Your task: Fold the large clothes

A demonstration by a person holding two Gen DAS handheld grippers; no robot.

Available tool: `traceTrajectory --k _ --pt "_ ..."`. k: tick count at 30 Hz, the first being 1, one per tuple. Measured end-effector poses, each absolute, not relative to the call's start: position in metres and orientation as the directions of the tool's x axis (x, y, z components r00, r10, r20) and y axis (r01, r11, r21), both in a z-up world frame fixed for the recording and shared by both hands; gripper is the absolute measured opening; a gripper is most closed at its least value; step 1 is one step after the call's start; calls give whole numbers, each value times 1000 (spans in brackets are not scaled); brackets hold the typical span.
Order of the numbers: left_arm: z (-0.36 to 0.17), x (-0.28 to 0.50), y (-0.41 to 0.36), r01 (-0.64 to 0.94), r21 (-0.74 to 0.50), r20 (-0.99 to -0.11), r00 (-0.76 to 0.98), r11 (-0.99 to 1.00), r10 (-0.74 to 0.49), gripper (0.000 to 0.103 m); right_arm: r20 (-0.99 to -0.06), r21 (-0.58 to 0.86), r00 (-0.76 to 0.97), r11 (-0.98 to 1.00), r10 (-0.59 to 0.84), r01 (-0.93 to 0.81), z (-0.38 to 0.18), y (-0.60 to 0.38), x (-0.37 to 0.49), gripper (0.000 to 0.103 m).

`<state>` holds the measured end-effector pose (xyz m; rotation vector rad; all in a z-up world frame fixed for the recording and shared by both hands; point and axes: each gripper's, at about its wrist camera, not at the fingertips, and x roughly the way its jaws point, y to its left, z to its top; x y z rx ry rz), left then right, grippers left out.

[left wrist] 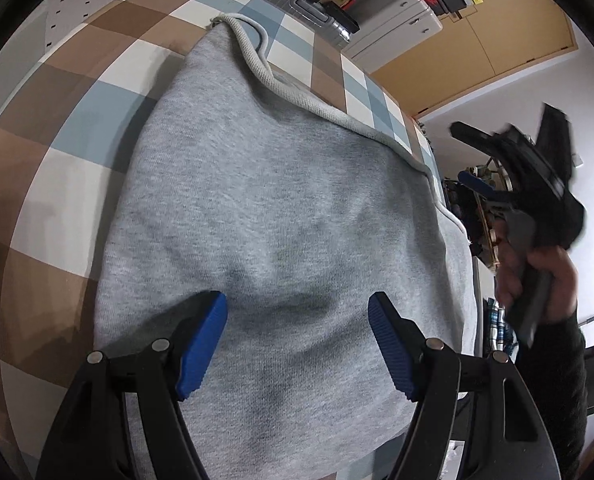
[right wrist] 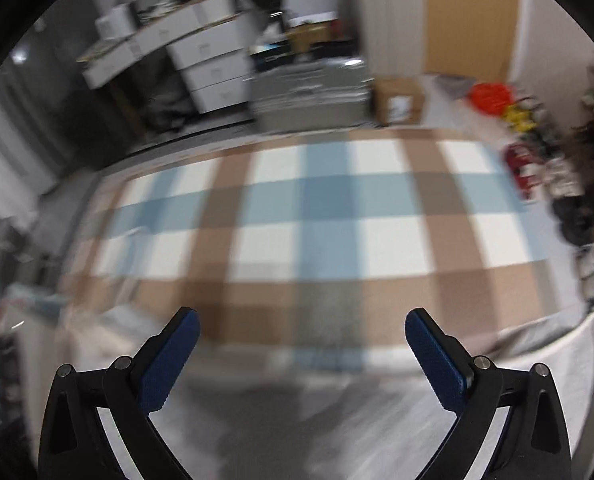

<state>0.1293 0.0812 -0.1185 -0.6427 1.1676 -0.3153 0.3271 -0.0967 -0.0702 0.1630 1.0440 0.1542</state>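
Left wrist view: a checked cloth [left wrist: 57, 128] in brown, pale blue and white covers the bench, and on it lies a folded grey sweatshirt [left wrist: 281, 216], its ribbed hem [left wrist: 297, 94] curving along the far edge. The left gripper [left wrist: 297, 346] hangs low over the near part of the garment, jaws spread wide and released, blue pads [left wrist: 201, 344] apart with only grey fabric showing between them; whether they touch the fabric cannot be told. Beyond the bench stand a silver suitcase [left wrist: 317, 16] and white storage boxes [left wrist: 397, 20] before a tan cupboard [left wrist: 497, 36]. At far right, off the edge of the sweatshirt and raised above bench level, the person's right hand [left wrist: 537, 280] grips the handle of the right gripper [left wrist: 493, 168], blurred.

Right wrist view, blurred throughout: the right gripper [right wrist: 301, 360] is likewise released, its jaws wide apart and holding nothing. Below it lies a pale grey surface, too smeared to identify, and beyond that the checked cloth [right wrist: 321, 216] stretches across the bench. White boxes [right wrist: 209, 64] and a cardboard carton [right wrist: 401, 100] stand behind, with red and yellow items [right wrist: 493, 96] at right.
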Motion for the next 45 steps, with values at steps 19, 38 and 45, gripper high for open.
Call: traceTrajectory --k 19,38,45 --pt "-120 118 95 -53 -590 -764 360 806 -535 69 -962 -82 273 972 -20 -220 -164 51 368 103" --pt "-88 115 46 114 -535 -742 411 837 -530 69 -642 573 604 819 472 -31 -40 -155 183 103" --pt "-66 107 -42 396 -495 -689 363 773 -628 69 -552 750 725 626 413 214 -96 -251 28 103"
